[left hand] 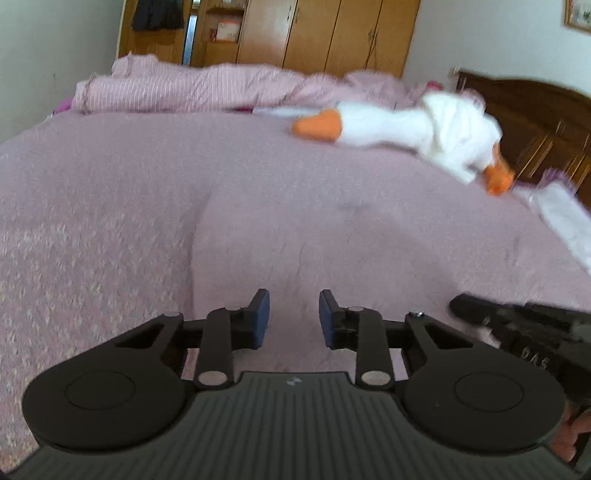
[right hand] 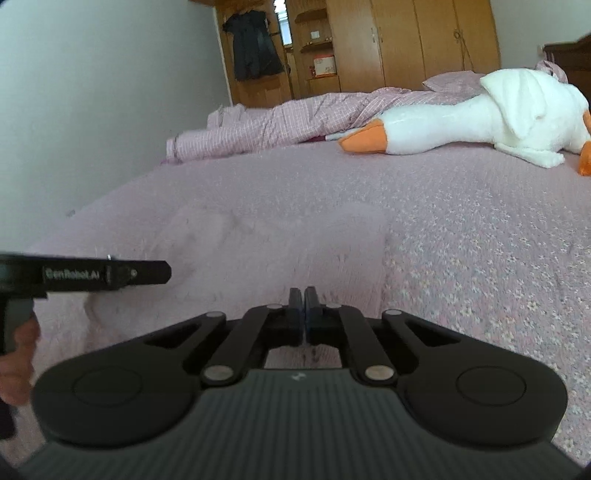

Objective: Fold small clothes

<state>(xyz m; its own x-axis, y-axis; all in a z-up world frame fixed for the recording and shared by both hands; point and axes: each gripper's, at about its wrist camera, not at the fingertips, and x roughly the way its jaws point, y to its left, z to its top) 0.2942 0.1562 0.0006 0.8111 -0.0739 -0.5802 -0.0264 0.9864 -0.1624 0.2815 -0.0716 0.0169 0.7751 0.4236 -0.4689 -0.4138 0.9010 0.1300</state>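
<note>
A small pale pink garment point(left hand: 295, 240) lies flat on the pink bedspread point(left hand: 92, 221), hard to tell apart from it. My left gripper point(left hand: 294, 306) hovers over the garment's near part, open, with nothing between its blue pads. My right gripper point(right hand: 304, 295) is shut, low over the same garment point(right hand: 277, 251). Whether cloth is pinched between its fingers cannot be seen. Each gripper shows in the other's view: the right one point(left hand: 456, 304) at the right, the left one point(right hand: 166, 272) at the left.
A white plush goose point(right hand: 480, 114) with an orange beak lies across the far side of the bed. A rolled pink quilt point(right hand: 277, 125) sits behind it. A wooden headboard point(left hand: 535, 110) is at the right, with a white cloth point(left hand: 561, 218) near it. Wardrobes point(left hand: 332, 33) line the back wall.
</note>
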